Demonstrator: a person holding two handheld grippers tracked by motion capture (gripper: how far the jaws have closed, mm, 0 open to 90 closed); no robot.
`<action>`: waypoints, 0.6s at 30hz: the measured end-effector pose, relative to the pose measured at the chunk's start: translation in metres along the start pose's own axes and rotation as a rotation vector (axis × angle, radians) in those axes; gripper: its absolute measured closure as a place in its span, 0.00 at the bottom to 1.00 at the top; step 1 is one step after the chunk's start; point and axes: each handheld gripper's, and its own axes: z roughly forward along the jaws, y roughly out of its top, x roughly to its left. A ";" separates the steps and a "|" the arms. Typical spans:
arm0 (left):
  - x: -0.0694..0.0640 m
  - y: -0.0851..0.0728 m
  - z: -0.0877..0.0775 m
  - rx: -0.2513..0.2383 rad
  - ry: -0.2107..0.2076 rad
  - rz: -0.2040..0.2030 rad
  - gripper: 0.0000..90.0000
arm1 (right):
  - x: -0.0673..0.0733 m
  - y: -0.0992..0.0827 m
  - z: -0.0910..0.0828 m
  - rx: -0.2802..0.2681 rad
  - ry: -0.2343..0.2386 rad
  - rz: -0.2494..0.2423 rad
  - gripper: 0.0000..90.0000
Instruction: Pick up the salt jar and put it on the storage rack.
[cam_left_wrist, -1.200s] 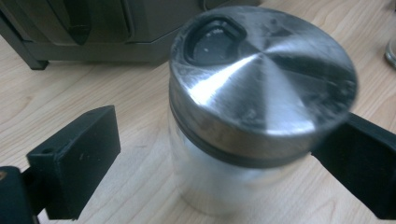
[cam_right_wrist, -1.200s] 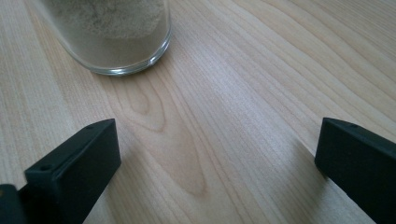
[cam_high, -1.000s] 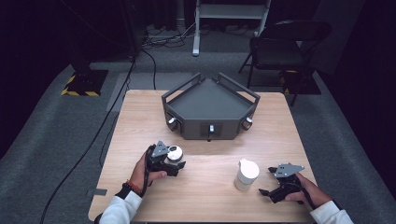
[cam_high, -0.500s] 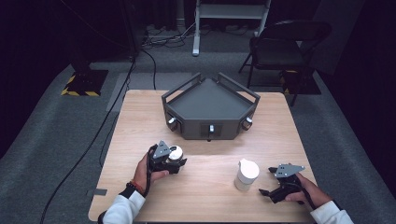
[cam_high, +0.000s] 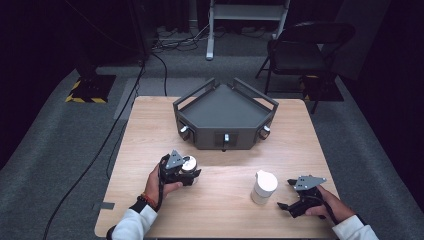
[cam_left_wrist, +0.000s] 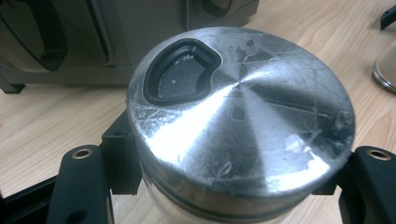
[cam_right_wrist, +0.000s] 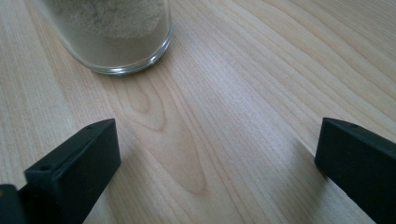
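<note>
A: What has moved since the earlier frame?

B: Your left gripper (cam_high: 191, 172) has just been closing, and its jaws now clamp the metal-lidded jar (cam_left_wrist: 238, 116), which stands between them. One second ago the jaws stood wider around the same jar. Your hand has hardly shifted, and your right hand has kept its place.

A: Describe the left gripper, near to far.

B: In the left gripper view the two black jaws press on the jar's sides just below the lid. The brushed, scratched lid faces the camera, and a black pour flap (cam_left_wrist: 180, 70) sits near its far left edge. Just beyond the jar stands the dark grey tray unit (cam_left_wrist: 116, 37). To the right of the gripper, well apart, you see the rim of the second jar (cam_left_wrist: 385, 70).

A: And the right gripper?

B: Your right gripper (cam_high: 286, 200) rests low over the wooden table (cam_right_wrist: 243, 93), jaws spread wide with nothing but bare wood between them. Ahead of its left jaw, near but apart, stands the second jar with pale powder inside; its glass base touches the table.

A: How does the high view place these?

B: Nearest you, each hand holds its gripper at the table's near edge. The second jar, with its white top, stands just beside your right gripper on the side toward your left hand. The clamped jar lies in your left gripper, with the tray unit beyond it at mid-table. Farther off, past the table, stands a folding chair (cam_high: 305, 50).
</note>
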 end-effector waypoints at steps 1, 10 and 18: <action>0.000 0.000 -0.001 -0.004 0.001 0.001 0.33 | 0.000 0.000 0.000 0.000 0.000 0.000 0.00; -0.001 0.014 -0.002 -0.001 -0.001 0.016 0.33 | 0.000 0.000 0.000 0.000 0.000 0.000 0.00; -0.003 0.028 -0.005 -0.037 0.009 0.023 0.34 | 0.000 0.000 0.000 0.000 0.001 -0.001 0.00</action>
